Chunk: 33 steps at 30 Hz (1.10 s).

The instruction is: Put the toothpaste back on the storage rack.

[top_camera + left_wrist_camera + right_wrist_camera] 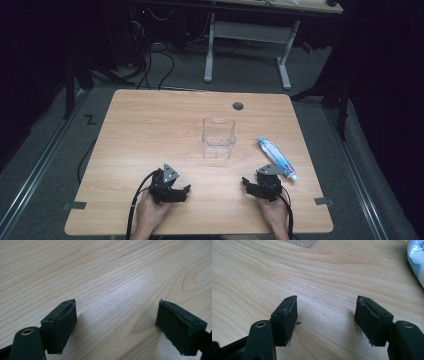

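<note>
Okay, 2 grippers are sitting at the near edge of the wooden table (150, 120), each held in a hand. The left gripper (181, 193) is resting near-left, its jaws standing wide apart with only bare wood between them in the left gripper view. The right gripper (248, 184) is resting near-right, jaws also spread wide, nothing between them. The toothpaste tube (277, 159) is lying flat on the table just to the right of the right gripper and a little farther away, cap end pointing near-right; its white edge (417, 260) is showing at the right of the right gripper view. A clear plastic container (218, 137) is standing upright mid-table, between and beyond both grippers, well apart from them.
</note>
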Motion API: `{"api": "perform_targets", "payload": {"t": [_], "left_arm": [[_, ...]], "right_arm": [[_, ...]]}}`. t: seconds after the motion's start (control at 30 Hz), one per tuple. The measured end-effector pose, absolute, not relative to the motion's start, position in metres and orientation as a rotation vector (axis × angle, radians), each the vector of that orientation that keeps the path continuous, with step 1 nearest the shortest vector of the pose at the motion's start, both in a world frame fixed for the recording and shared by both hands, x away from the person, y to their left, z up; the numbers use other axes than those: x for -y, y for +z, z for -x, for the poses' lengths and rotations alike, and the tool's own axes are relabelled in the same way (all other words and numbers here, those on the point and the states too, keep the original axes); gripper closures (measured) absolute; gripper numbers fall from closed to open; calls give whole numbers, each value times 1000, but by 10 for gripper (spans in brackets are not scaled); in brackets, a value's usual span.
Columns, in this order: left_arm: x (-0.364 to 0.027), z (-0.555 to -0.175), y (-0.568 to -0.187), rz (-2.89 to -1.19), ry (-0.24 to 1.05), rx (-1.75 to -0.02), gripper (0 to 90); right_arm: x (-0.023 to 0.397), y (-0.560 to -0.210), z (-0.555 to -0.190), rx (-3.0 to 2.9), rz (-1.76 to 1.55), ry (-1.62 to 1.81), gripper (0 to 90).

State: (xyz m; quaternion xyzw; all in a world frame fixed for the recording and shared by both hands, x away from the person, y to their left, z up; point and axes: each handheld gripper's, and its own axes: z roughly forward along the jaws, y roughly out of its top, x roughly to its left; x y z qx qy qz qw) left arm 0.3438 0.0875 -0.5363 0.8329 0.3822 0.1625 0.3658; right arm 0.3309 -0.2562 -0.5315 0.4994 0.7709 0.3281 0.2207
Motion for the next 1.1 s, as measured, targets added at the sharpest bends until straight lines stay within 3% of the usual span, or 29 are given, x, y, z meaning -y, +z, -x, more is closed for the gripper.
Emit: {"api": "perform_targets", "payload": {"t": [1.1], "left_arm": [[-88,-344,-536,-2140,417,-982,173]], "right_arm": [[255,-531,-330,-2150,-1358,905,342]]}}
